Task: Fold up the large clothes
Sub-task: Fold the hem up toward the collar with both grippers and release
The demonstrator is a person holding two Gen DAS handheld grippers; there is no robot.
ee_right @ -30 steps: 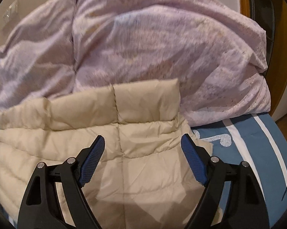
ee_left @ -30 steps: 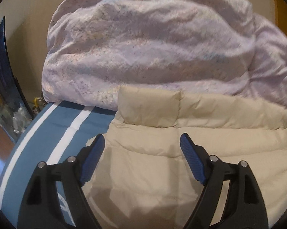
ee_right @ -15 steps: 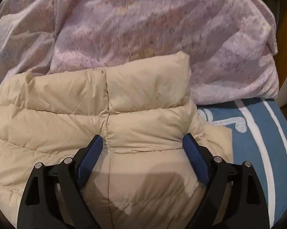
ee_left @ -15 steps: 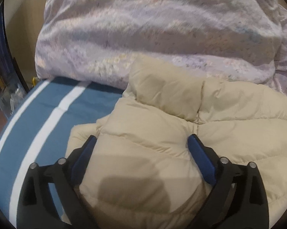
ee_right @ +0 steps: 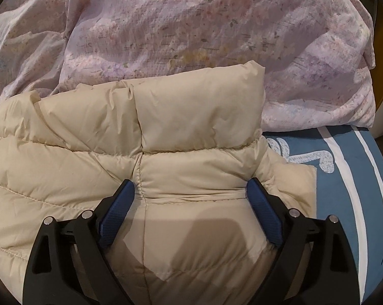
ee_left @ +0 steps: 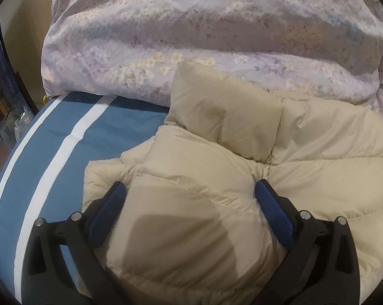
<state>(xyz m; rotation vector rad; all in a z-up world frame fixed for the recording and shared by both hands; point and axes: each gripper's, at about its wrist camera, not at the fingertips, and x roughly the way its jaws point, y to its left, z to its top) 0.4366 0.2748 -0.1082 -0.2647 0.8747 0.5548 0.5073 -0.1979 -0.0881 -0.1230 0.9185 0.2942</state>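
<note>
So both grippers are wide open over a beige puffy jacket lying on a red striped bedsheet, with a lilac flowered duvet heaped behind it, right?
Not quite: the bedsheet is blue with white stripes, not red, as the left wrist view shows. The rest holds: the left gripper and the right gripper are wide open over the beige puffy jacket, with the lilac flowered duvet heaped behind it.

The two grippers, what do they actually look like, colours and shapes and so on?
Both look alike. The left gripper and right gripper have matte black angular frames with triangular cut-outs and round silver pivot pins. Their fingers carry blue pads, finely textured in the right wrist view. No cables, markings or sleeves show.
</note>
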